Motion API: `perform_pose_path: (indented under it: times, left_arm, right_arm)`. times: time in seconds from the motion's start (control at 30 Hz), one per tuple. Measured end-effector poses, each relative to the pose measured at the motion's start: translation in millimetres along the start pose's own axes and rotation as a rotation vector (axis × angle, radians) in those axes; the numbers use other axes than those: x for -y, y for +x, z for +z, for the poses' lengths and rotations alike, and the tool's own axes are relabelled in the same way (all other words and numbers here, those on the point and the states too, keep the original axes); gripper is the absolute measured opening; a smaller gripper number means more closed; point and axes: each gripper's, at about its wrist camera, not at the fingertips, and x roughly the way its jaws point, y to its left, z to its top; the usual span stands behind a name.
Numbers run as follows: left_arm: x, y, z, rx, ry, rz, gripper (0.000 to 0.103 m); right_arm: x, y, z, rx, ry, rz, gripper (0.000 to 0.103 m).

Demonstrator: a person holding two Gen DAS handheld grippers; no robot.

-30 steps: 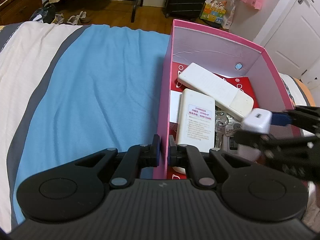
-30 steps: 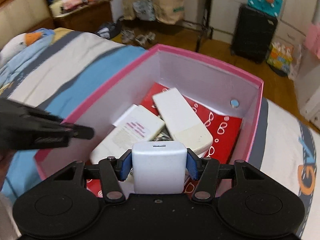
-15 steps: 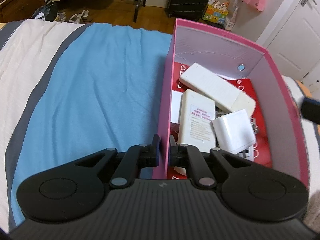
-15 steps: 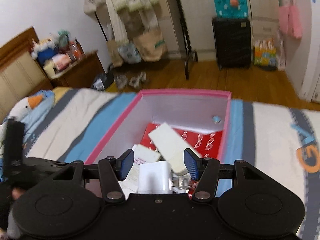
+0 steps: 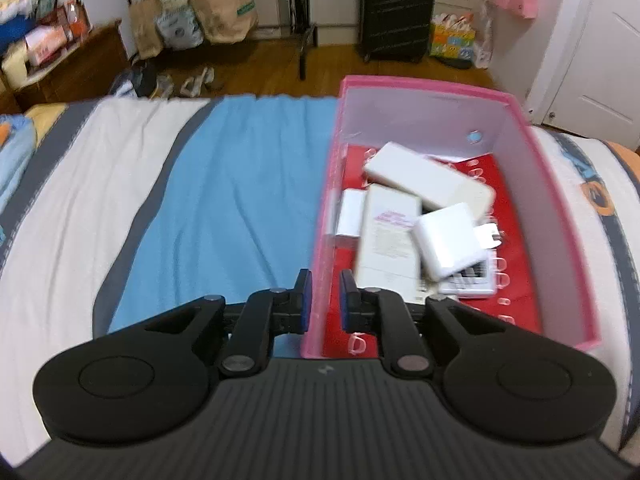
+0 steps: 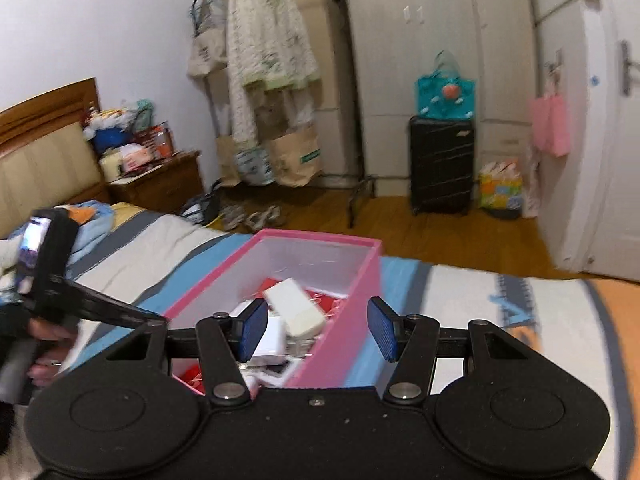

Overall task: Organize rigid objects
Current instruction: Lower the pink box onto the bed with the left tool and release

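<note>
white square charger block (image 5: 451, 240) lies in pink cardboard box (image 5: 558, 216); our left gripper (image 5: 323, 300) straddles box wall, slightly parted; our right gripper (image 6: 318, 330) wide apart, holding nothing.

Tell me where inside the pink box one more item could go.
Free: the red floor along the right wall of the pink box, and the far strip under the blue dot. Crowded: the left and middle, where the white charger, two power banks and a small calculator pile up.
</note>
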Motion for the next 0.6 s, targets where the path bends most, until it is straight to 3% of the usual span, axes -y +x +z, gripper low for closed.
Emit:
perform_pose_path:
  times: [0.07,0.17,0.23,0.33,0.4,0.6]
  left_arm:
    - [7.7,-22.3,-3.0,0.033,-0.002,-0.036,0.013]
    - [27.1,-47.2,-11.7,0.061,0.035,-0.031,0.02]
    - [38.1,-58.2,-17.0,0.067,0.049,-0.041,0.03]
    - [54.4,-70.6,-27.8,0.083,0.048,-0.003,0.031]
    - [60.9,-77.3,-36.2,0.085,0.028,-0.021,0.031]
    - [86.3,-105.5,-68.6,0.205,0.051,0.009,0.042]
  right_arm:
    - [1.9,-14.0,-1.8,0.021,0.01,-0.006,0.06]
    - [0.3,-30.9,-5.2,0.039,0.004,-0.018,0.061]
    - [-2.4,-41.3,-8.7,0.056,-0.002,-0.012,0.061]
    - [-4.3,-53.7,-14.3,0.088,0.007,-0.008,0.061]
    - [-7.8,-60.9,-19.9,0.109,0.007,-0.019,0.061]
    - [-9.9,-83.0,-54.6,0.176,0.023,-0.057,0.07]
